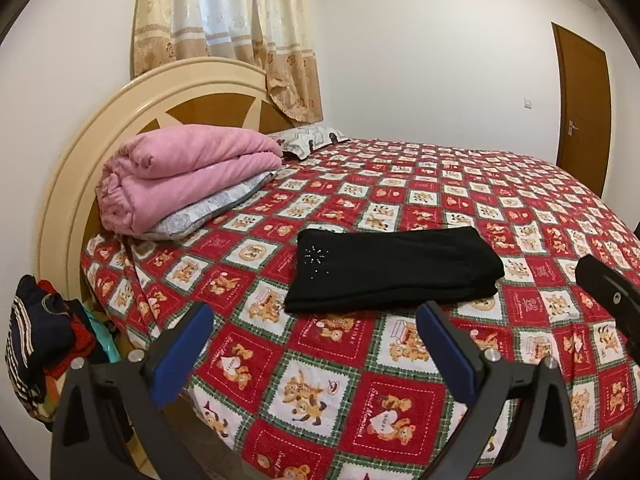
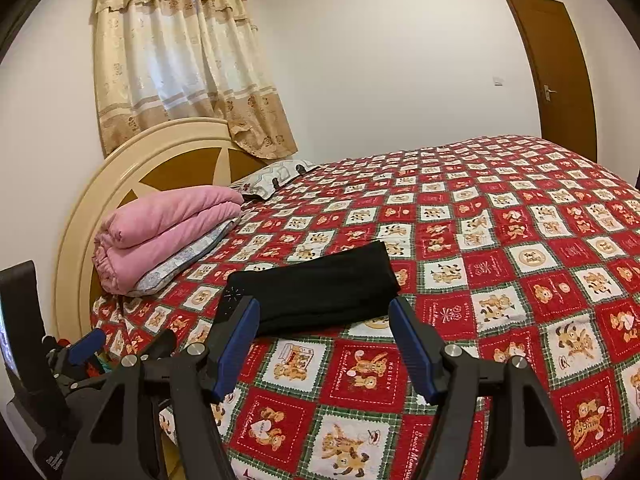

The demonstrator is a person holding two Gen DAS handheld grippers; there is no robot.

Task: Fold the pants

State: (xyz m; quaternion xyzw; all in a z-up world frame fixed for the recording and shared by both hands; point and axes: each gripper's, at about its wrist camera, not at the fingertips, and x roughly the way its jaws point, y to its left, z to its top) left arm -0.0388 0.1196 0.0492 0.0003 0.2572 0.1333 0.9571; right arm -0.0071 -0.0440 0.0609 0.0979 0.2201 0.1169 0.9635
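With both grippers' fingers (image 1: pixel 314 346) (image 2: pixel 324 338) wide open and empty, I'd leave the folded pants (image 1: pixel 394 266) at 12 o'clock flat on the bed (image 1: pixel 520 200).

Both wrist views near bed (image 1: pixel 360 420) edge, angled down toward headboard (image 2: pixel 120 168); share black pants (image 1: pixel 392 268).

Right gripper (image 2: pixel 324 316) low in frame, blue pads wide apart, nothing btwn them, not touching anything. Black pants (image 2: pixel 316 292) folded into flat rectangle on bed (image 2: pixel 500 248) w/ red-white teddy bear quilt, just beyond the fingertips. Left gripper (image 2: pixel 86 346) partly seen at bottom left edge, jaw state unclear. Pink blanket (image 2: pixel 160 228) folded on a pale pillow by cream headboard (image 2: pixel 132 168). Curtain (image 2: pixel 180 64) behind, brown door (image 2: pixel 556 72) far right.
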